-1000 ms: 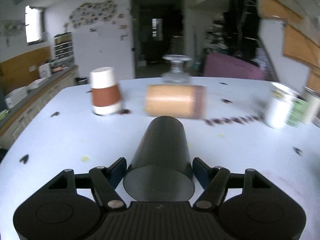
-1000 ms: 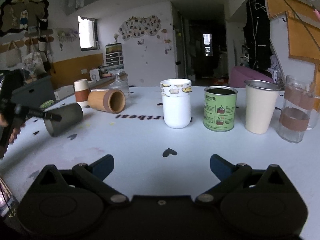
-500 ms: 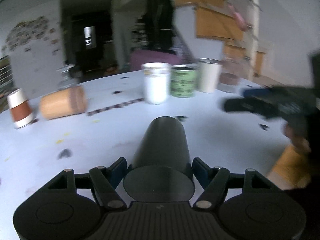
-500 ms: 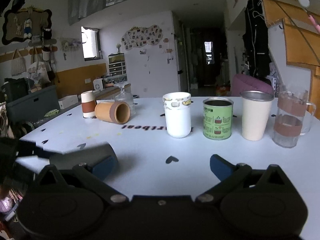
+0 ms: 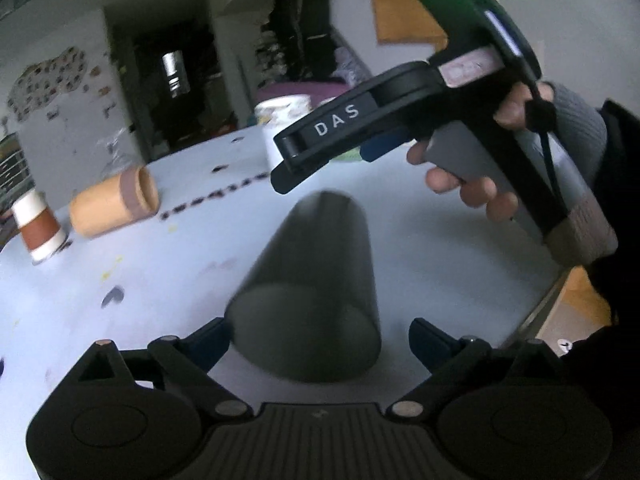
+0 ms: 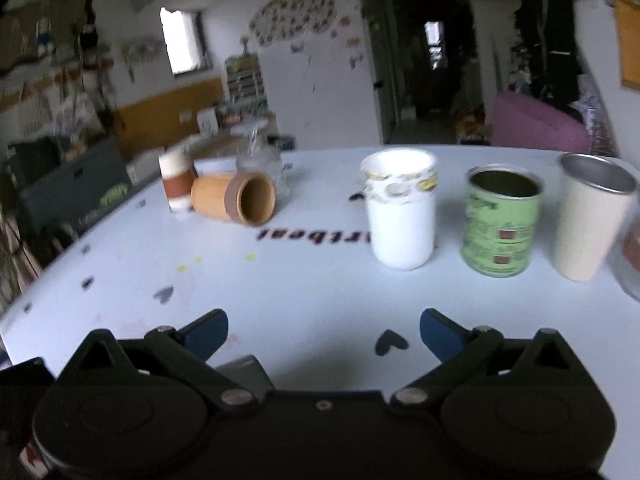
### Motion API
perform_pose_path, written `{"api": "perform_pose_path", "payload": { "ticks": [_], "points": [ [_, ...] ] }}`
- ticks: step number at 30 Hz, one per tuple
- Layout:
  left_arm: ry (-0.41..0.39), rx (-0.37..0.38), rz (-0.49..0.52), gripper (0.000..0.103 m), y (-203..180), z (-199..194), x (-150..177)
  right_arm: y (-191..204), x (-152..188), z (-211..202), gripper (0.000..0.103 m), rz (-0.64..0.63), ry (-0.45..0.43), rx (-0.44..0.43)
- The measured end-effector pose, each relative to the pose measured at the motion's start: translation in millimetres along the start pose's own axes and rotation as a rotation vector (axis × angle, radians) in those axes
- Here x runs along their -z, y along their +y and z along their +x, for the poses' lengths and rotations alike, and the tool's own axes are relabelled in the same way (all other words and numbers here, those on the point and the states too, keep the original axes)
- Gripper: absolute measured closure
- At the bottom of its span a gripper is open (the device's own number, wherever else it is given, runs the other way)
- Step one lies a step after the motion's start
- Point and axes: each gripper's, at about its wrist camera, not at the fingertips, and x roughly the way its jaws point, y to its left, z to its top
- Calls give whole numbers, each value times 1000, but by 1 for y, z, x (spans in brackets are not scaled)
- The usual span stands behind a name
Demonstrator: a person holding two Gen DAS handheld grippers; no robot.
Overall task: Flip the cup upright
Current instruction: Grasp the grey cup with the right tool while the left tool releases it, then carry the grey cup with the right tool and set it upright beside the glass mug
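Your left gripper point(image 5: 320, 338) stands wide open. The dark cup point(image 5: 316, 292) sits between its fingers with its closed base toward the camera. The left finger point(image 5: 208, 344) looks to be touching the base; the right finger point(image 5: 434, 346) stands clear of it with a visible gap. So nothing is clamped. The cup is motion-blurred, and whether it lies on the table point(image 5: 168, 276) or is loose above it cannot be told.

Your right gripper point(image 6: 324, 334) is also fully open and empty. In the left view it hangs at 1 o'clock, above and beyond the cup's far end, apart from it. From its own camera only a grey sliver shows at 7 o'clock under the fingers, probably the cup.

Judgement: the step in hand is a hand-over or re-grasp to turn the cup mouth-up.

- Let the cup settle first; a loose cup on its side can roll.
- Bring the right gripper down across the cup's wide end and close on the wall, not the rim edge.
- Keep the left fingers beside the base as a stop until the right has a firm hold.
- Rotate so the base goes down, and set it at the near edge, well apart from the wooden cup point(image 6: 236, 198) at 10 o'clock and the white cup point(image 6: 402, 210) at 12.
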Motion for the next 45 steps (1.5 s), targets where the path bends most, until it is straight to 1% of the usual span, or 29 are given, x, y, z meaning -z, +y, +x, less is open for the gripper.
{"api": "perform_pose_path", "payload": {
  "ticks": [4,8,10,13,16,21,25,27,28,30,31,32,34,36,39,43,44,45],
  "points": [
    [-5,-32,-61,7,13,-4,8,1,2,14,0,-32,52,27],
    [-21,-79,-128,7,31,-10,12,-12,10,16,0,-17,87,71],
    [-27,-107,-163,7,40,-11,14,-21,16,12,0,9,97,79],
    [-38,-137,-215,7,52,-10,13,-28,27,-2,0,31,101,62],
    [-45,-150,-266,7,59,-7,10,-31,40,-20,0,63,104,5],
    [-54,-159,-318,7,64,-4,6,-18,54,-40,0,32,108,-43],
    [-69,-154,-348,7,67,-5,6,-12,54,-46,0,14,103,-64],
    [-78,-149,-352,7,68,-7,7,-16,47,-46,0,50,98,-71],
    [-82,-146,-354,7,68,-9,7,-20,44,-45,0,93,103,-94],
    [-92,-145,-360,7,68,-13,9,-32,35,-39,0,234,148,-190],
    [-97,-143,-364,7,68,-14,9,-37,30,-33,0,303,184,-245],
    [-101,-142,-369,7,68,-16,9,-40,27,-26,0,355,221,-282],
    [-107,-140,-373,7,68,-18,11,-42,20,-10,0,434,294,-313],
    [-109,-135,-375,7,68,-19,12,-43,13,6,0,486,361,-330],
    [-110,-129,-375,7,68,-21,13,-40,5,25,0,532,431,-343],
    [-109,-118,-375,7,67,-19,14,-29,0,43,1,529,491,-354],
    [-110,-115,-374,7,67,-19,14,-26,-2,43,5,517,491,-356],
    [-111,-112,-374,7,66,-19,14,-23,-3,44,13,499,497,-354]
  ]
}}
